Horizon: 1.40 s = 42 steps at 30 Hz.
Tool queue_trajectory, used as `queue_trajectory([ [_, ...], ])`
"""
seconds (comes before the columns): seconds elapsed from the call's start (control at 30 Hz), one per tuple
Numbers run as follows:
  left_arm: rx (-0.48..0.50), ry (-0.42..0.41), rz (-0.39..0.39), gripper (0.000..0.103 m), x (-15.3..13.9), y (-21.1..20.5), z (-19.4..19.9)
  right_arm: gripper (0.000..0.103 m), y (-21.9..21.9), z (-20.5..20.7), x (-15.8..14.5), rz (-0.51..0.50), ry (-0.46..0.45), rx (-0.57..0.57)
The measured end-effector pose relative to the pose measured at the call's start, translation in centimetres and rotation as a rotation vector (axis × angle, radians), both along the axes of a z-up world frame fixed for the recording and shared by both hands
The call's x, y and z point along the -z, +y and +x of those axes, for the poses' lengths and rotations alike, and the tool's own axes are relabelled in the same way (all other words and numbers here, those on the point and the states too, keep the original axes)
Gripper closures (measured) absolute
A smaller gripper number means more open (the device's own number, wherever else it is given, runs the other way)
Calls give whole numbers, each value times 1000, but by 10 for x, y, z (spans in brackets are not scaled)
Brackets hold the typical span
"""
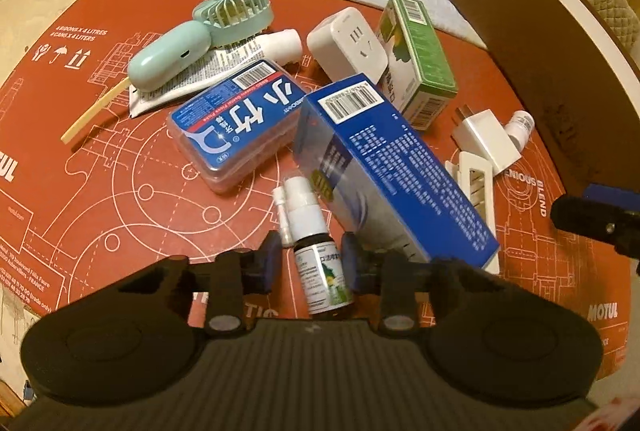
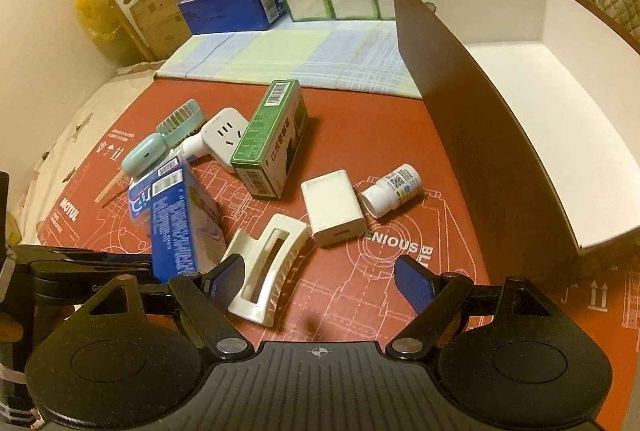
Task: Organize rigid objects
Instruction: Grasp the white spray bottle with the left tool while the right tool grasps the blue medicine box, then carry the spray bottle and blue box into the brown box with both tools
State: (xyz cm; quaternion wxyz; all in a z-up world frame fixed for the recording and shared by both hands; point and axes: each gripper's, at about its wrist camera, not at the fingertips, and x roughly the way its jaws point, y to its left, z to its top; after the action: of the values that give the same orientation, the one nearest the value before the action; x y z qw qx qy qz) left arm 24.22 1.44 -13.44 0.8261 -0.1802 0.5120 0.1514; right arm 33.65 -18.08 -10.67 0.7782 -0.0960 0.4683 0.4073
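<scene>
Well, starting at the far left of the red mat (image 1: 100, 135), the mint handheld fan (image 1: 200, 39) lies over a flattened tube (image 1: 224, 63), with the clear floss-pick case (image 1: 236, 123) just beside them; I judge this is simply a jumble waiting to be sorted. Next comes my left gripper (image 1: 308, 263), low over the mat and pointing forward into the pile. Its blue pads sit on either side of the small spray bottle (image 1: 316, 267), narrowly apart, and whether they already press the bottle I cannot tell. The long blue carton (image 1: 392, 167) leans across other items just to the right of the bottle, crowding that pad. Beyond it stand the white socket adapter (image 2: 224, 135) and the green carton (image 2: 268, 143). My right gripper (image 2: 320, 283) hovers level with its jaws spread wide, holding nothing; the white hair claw (image 2: 268, 271) lies by its left pad, the white charger (image 2: 336, 207) and a small white bottle (image 2: 392, 191) ahead. Furthest right, the brown box (image 2: 480, 135) is open, white inside, probably the destination.
</scene>
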Motion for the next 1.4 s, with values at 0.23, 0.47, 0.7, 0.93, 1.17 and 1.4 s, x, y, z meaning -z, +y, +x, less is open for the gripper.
queue_trajectory([
  [0.23,-14,-13,13,84,-1,-1,-6,23,7,3,1,10,-1,-63],
  [0.47,-12,-25,30,84,-4,1,-15,23,18,-1,1,21,-7,-119],
  [0.7,1,-42,56,84,-13,8,-27,23,31,-10,-2,39,2,-150],
  [0.93,65,-57,60,84,-24,21,-30,27,61,-31,-9,40,-25,-218],
  [1.17,140,-88,59,84,-35,40,-27,45,105,-48,4,-37,-17,-256],
  [1.4,208,-119,46,84,-40,53,-22,56,129,-52,19,-122,-22,-216],
])
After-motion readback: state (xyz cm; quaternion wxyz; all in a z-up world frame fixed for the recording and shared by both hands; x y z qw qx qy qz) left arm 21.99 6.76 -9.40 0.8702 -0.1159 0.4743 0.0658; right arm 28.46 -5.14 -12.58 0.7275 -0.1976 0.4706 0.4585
